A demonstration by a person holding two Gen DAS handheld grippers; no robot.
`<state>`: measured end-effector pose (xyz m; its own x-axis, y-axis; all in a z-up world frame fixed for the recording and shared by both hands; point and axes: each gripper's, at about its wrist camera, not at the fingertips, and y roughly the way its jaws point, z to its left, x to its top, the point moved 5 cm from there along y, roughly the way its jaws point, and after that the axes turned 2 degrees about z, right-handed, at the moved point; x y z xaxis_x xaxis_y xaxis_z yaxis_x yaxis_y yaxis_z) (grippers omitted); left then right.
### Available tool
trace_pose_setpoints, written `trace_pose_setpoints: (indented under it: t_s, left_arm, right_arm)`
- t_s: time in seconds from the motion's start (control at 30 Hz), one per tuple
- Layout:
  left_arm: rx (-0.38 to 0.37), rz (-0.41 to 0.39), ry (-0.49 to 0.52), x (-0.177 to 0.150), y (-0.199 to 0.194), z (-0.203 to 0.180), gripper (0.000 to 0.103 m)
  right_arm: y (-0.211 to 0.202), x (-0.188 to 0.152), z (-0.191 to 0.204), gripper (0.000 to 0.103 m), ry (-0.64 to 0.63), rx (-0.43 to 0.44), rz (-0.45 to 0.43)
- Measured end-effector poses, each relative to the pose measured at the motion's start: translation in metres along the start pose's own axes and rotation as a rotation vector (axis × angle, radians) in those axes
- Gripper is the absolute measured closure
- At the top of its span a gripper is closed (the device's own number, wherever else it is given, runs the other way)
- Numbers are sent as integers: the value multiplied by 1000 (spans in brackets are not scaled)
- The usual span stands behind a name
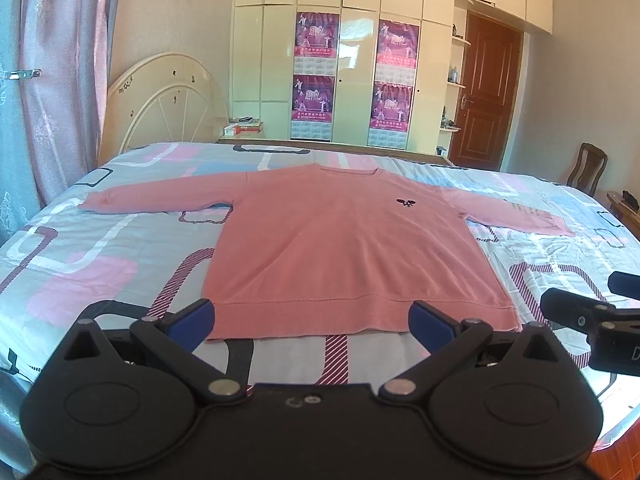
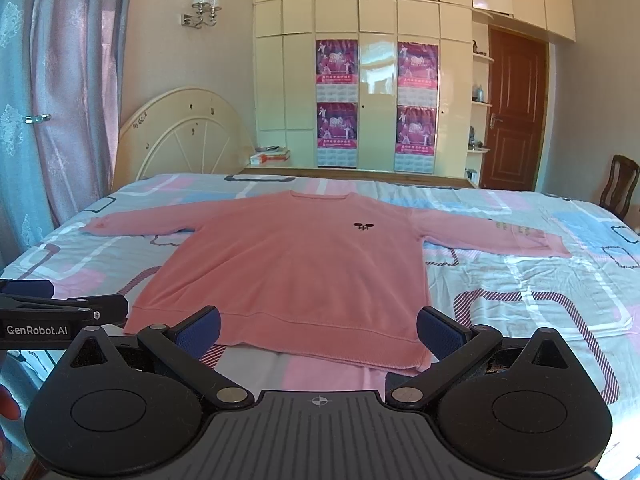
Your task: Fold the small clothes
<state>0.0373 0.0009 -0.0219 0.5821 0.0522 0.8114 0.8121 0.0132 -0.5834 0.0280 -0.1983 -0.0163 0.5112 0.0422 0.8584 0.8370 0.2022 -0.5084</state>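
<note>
Sweater hem partly behind pads; sleeve print and posters too small to read.

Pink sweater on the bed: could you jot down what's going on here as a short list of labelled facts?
garment: pink sweater, spread flat, front up, both sleeves out sideways
fold state: not yet folded
logo: small dark emblem on the chest
surface: bed with patterned sheet
left gripper: open, near the hem, holding nothing
right gripper: open, near the hem, holding nothing
background: cream wardrobe, brown door
</note>
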Motion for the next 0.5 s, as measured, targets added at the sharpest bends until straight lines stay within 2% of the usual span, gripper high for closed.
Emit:
trace_pose_setpoints:
  t_s: [0.5]
  left_arm:
    - [6, -7, -5, 1, 0, 0, 0]
  right_arm:
    - [-1, 1, -1, 0, 1, 3, -5]
